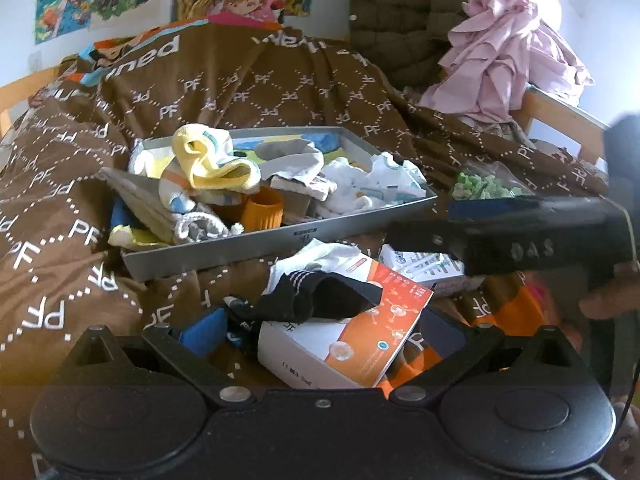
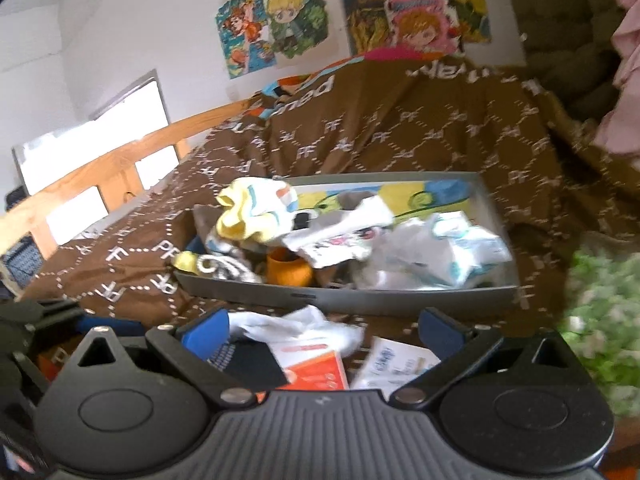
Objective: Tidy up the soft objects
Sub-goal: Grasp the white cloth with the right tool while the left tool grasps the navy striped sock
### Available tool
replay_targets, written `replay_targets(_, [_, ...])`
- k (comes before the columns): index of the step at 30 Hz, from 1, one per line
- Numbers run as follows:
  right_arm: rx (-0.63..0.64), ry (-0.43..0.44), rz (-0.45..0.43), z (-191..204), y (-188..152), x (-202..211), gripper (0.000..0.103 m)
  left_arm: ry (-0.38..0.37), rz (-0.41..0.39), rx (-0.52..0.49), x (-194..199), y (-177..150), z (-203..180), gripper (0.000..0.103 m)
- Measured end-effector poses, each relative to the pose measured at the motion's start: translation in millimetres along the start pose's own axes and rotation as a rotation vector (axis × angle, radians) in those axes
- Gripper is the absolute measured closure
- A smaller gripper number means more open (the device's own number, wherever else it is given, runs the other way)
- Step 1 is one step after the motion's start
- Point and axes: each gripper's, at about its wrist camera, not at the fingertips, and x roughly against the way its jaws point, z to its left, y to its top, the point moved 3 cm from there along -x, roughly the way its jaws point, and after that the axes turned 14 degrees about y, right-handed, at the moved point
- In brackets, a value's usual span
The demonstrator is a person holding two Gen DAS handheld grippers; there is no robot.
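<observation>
With both my left gripper (image 1: 316, 336) and right gripper (image 2: 324, 332) spread wide and empty just in front of the grey tray (image 1: 280, 242), the black sock (image 1: 320, 296) draped over the orange box (image 1: 372, 344) risked dragging it along; the blanket (image 1: 240, 92) read "PF".

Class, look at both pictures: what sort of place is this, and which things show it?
Most likely a bedroom: a brown blanket spread over a wooden bed rail, cartoon posters on the wall, and a grey tray of socks and small clothes.
</observation>
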Motion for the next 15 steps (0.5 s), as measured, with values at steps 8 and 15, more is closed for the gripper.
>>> replay_targets(8, [0.009,0.104,0.053,4,11,-39,0.000,-0.014,-0.042,-0.032,-8,0,-7,0.001])
replay_targets(15, [-0.008,0.134,0.099,-1,14,-63,0.008,-0.051,-0.065,0.047,-16,-1,2,0.008])
